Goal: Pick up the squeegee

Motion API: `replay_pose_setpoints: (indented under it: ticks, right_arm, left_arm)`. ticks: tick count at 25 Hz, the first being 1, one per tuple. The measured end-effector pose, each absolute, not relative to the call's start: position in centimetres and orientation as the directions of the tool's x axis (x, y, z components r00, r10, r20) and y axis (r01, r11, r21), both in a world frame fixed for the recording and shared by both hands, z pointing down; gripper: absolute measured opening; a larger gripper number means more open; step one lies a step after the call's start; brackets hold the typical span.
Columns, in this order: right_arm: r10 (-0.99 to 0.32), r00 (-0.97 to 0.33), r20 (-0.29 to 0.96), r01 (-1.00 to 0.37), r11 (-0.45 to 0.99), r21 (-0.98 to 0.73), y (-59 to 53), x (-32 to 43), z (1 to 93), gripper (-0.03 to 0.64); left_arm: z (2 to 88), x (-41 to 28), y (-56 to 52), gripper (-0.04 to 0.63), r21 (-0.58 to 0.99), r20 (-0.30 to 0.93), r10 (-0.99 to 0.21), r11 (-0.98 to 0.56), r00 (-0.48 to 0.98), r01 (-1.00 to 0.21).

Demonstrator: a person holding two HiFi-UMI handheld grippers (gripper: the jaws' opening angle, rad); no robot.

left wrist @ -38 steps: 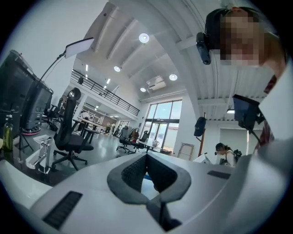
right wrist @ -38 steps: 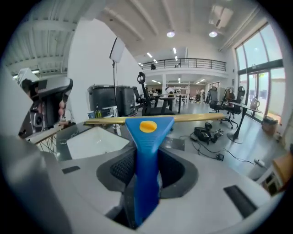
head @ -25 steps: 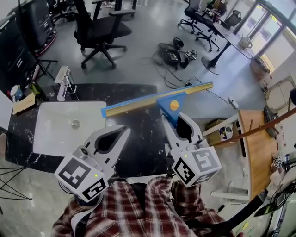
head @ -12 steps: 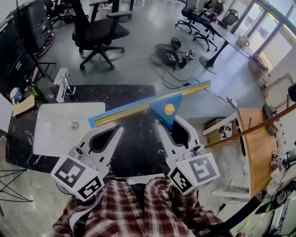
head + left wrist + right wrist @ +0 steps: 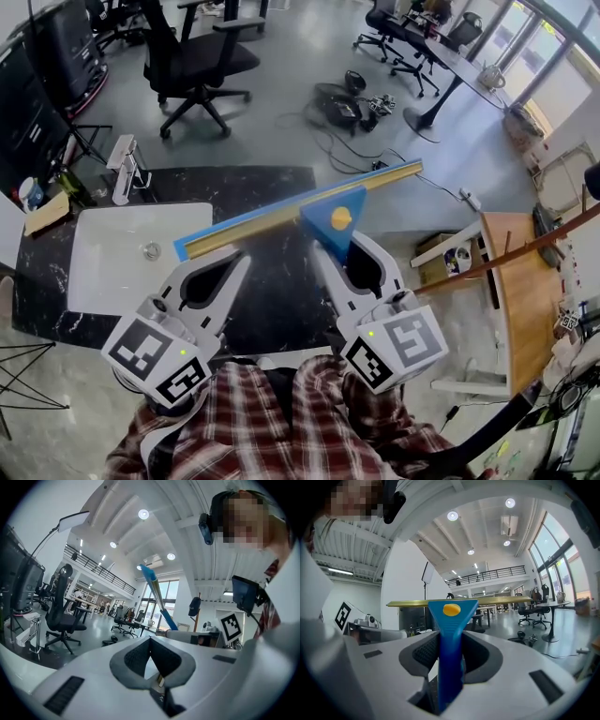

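Note:
The squeegee [image 5: 281, 217] has a blue handle with a yellow dot and a long gold blade edged in blue. My right gripper [image 5: 344, 246] is shut on its handle and holds it in the air above the black counter, blade across and tilted up to the right. In the right gripper view the blue handle [image 5: 451, 620] stands upright between the pads, with the blade level on top. My left gripper [image 5: 242, 261] sits beside it at the left, shut on nothing. The left gripper view shows the squeegee [image 5: 152, 585] slanting up behind those closed jaws [image 5: 150, 639].
A white sink [image 5: 112, 253] with a faucet [image 5: 127, 164] is set into the black marble counter [image 5: 272, 291]. A wooden table [image 5: 520, 300] stands at the right. On the floor beyond are an office chair [image 5: 192, 56] and loose cables [image 5: 352, 103].
My right gripper has carried the squeegee a little to the left, so the blade's left end now reaches over the sink's right edge. The left gripper has kept still.

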State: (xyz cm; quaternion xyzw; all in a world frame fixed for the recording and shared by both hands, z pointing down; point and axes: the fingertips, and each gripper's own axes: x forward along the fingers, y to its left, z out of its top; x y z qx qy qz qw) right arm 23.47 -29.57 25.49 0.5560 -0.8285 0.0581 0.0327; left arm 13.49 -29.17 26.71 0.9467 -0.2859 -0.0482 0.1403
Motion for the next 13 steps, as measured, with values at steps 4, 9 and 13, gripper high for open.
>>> replay_pose_setpoints:
  ticks: [4,9,13]
  right_arm:
    - [-0.915,-0.385,0.12,-0.923,0.38,-0.063,-29.65,23.23,25.38,0.138]
    - [-0.91,-0.397,0.119,-0.918,0.391,-0.072,-29.8,22.98,25.23,0.138]
    - [-0.906,-0.405,0.121,-0.914,0.4,-0.071,-30.19,22.74,25.15,0.138]
  left_arm:
    - [26.57,13.56,-29.17,0.009,0.294,-0.012,-0.55,-0.8,0.835,-0.523]
    - [26.42,13.52,-29.31,0.009,0.296,-0.012,-0.548,-0.801,0.836,-0.521]
    - [26.29,13.46,-29.6,0.009,0.295,-0.012,-0.55,-0.8,0.835,-0.523]
